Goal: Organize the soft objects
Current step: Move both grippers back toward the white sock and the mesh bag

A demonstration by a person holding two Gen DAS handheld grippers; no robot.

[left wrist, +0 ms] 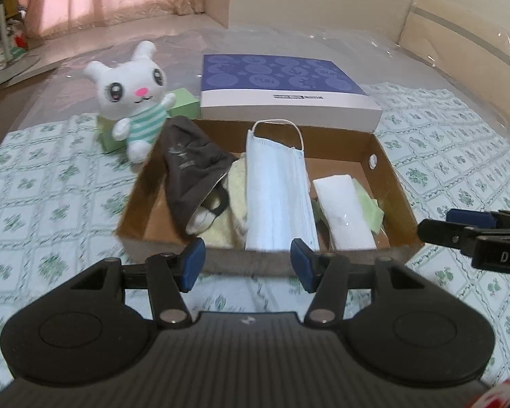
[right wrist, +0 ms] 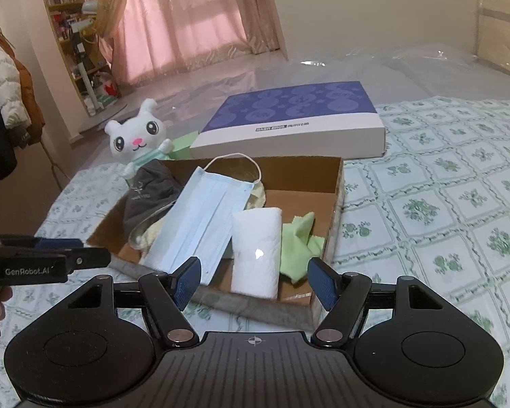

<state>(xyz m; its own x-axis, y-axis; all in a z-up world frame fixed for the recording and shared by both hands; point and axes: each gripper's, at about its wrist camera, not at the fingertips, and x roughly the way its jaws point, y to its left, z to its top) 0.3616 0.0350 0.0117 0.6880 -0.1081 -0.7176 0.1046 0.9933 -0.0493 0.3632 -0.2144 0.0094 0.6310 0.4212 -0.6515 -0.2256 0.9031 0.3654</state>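
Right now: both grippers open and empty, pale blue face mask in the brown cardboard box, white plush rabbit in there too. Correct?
One error: the white plush rabbit is outside the brown cardboard box, beyond its far left corner, as the left wrist view shows. The pale blue face mask is inside; left gripper and right gripper are open, empty.

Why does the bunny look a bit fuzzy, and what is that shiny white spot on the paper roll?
In the left wrist view the plush bunny and the cardboard box edges are smeared by motion blur. In the right wrist view the bunny looks sharper, and the bright spot on the white paper roll is glare from its clear wrapping. Both fisheye views bend straight lines near the edges.
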